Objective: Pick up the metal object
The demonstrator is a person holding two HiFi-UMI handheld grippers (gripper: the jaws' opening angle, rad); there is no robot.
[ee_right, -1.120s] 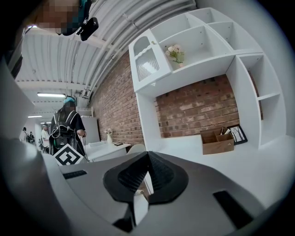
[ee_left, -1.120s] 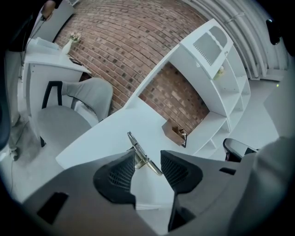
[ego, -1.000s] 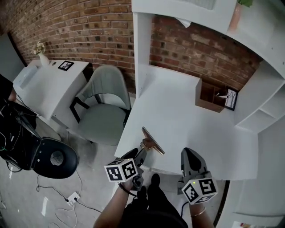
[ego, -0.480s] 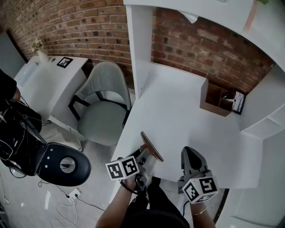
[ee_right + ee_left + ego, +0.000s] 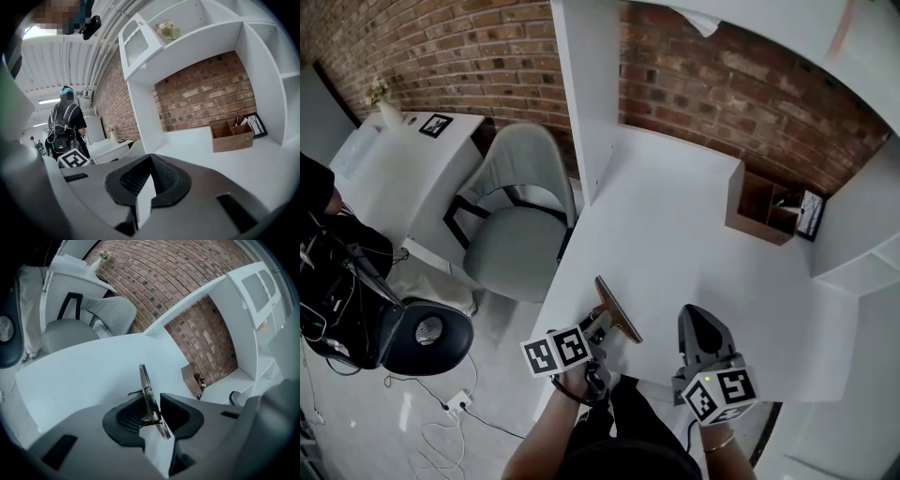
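a white desk (image 5: 694,244) fills the alcove, its back against the brick wall. a thin metal object (image 5: 617,308) stands tilted on its edge close to the desk's near left edge. a wooden box (image 5: 759,208) with open compartments sits at the far right by the wall, well apart from it, and a framed card (image 5: 811,216) leans just beside the box. left of the desk, a smaller white table (image 5: 403,173) carries a vase (image 5: 386,111) and a marker card (image 5: 436,125).
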